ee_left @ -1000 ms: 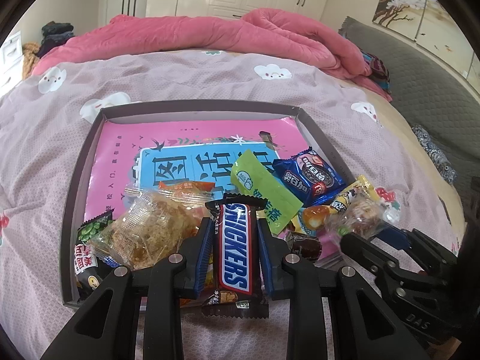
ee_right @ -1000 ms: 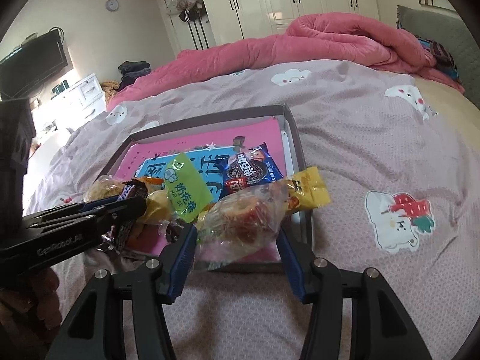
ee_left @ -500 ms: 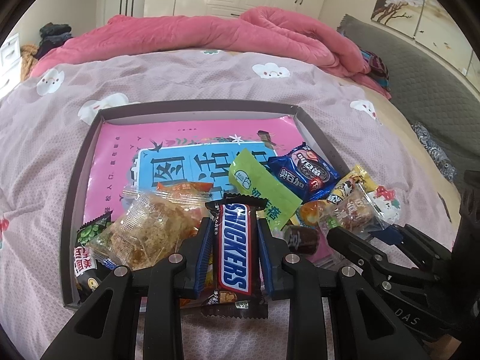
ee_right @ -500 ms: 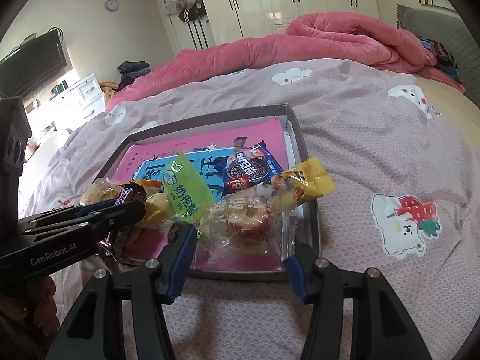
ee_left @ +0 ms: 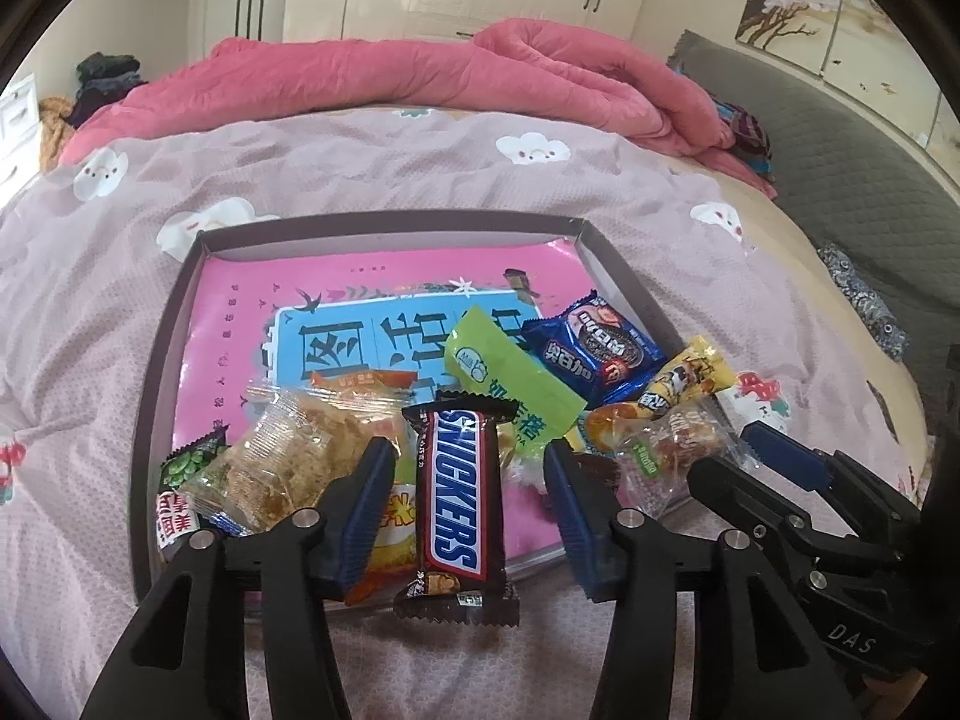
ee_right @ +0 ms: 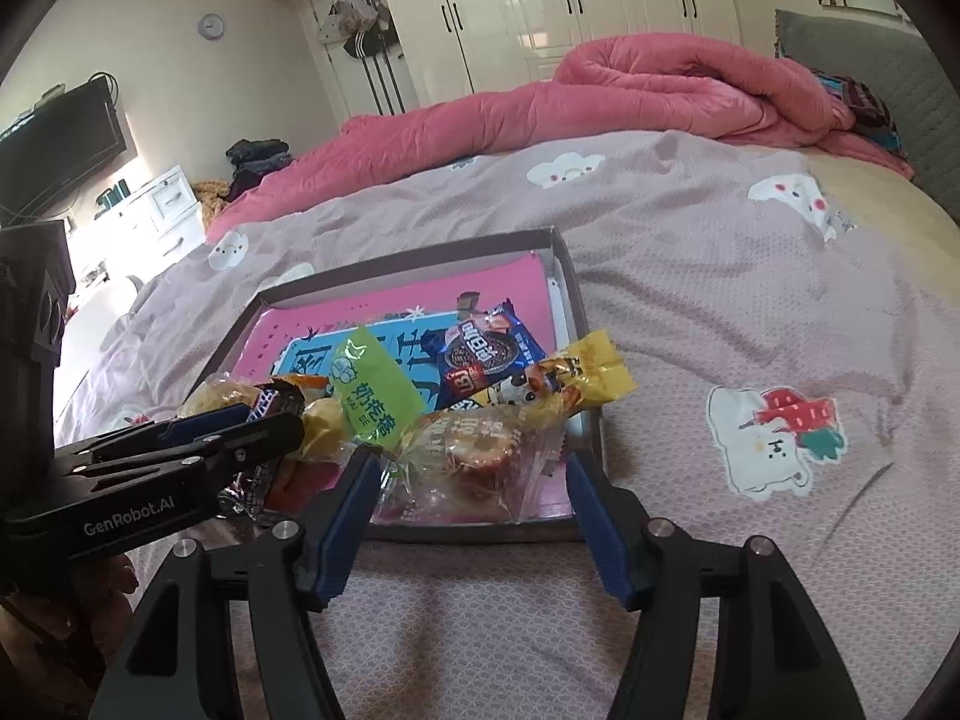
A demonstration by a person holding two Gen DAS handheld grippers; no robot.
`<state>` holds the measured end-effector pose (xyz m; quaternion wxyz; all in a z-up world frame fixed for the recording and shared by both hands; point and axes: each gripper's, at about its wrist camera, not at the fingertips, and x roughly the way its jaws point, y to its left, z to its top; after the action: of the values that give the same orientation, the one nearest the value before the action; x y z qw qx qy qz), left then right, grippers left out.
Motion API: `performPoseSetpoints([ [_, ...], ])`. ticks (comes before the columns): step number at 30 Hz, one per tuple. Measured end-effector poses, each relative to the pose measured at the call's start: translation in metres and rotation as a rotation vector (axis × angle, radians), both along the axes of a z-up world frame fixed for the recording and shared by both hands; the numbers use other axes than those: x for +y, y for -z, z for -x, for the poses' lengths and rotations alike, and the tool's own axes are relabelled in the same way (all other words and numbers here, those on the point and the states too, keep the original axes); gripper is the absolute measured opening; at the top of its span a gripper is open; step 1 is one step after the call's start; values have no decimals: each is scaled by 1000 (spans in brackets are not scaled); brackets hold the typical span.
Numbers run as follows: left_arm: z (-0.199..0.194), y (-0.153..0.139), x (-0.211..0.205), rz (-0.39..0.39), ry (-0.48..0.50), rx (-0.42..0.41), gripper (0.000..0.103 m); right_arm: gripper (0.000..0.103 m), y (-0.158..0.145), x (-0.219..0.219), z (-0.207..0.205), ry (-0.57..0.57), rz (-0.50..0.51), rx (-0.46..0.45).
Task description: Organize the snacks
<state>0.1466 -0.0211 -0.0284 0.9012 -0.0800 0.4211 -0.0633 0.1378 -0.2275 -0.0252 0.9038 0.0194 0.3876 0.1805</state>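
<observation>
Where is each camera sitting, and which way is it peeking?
Left wrist view: sits on the left tongs, looking down at the brown Snickers bar on the shallow grey box's near rim; its own black fingers show, and the right tongs beside.
Right wrist view: sits on the right tongs, facing a clear-wrapped cake; the left tongs show.
Both share the box, snacks and pink quilt.

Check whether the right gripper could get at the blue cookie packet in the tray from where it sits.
Probably not directly. The right gripper, jaws just opened, has the clear-wrapped pastry between them, and the yellow snack lies before the blue cookie packet; it would need lifting over both.
</observation>
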Motion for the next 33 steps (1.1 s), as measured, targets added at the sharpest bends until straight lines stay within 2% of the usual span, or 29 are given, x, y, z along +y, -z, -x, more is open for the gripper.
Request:
performPoseSetpoints([
  [9,10,-15,2,-3,-3,-34,72,68,-13,1,11,1,17,-52],
  [11,13,-20,3,-8,-6,-41,74,73,-20,1,15,-4,10,-84],
  [13,18,-26,3,-27,-13,-50,75,79,-28,2,22,-6,13,-121],
  [19,35,-37,9,-51,-33,-53,78,84,-41,8,37,-28,21,-169],
  [24,49,-42,16,-63,-54,-43,79,89,-49,12,50,-38,-2,-184],
  [33,75,-45,29,-58,-106,-39,80,92,-54,11,66,-2,7,-192],
])
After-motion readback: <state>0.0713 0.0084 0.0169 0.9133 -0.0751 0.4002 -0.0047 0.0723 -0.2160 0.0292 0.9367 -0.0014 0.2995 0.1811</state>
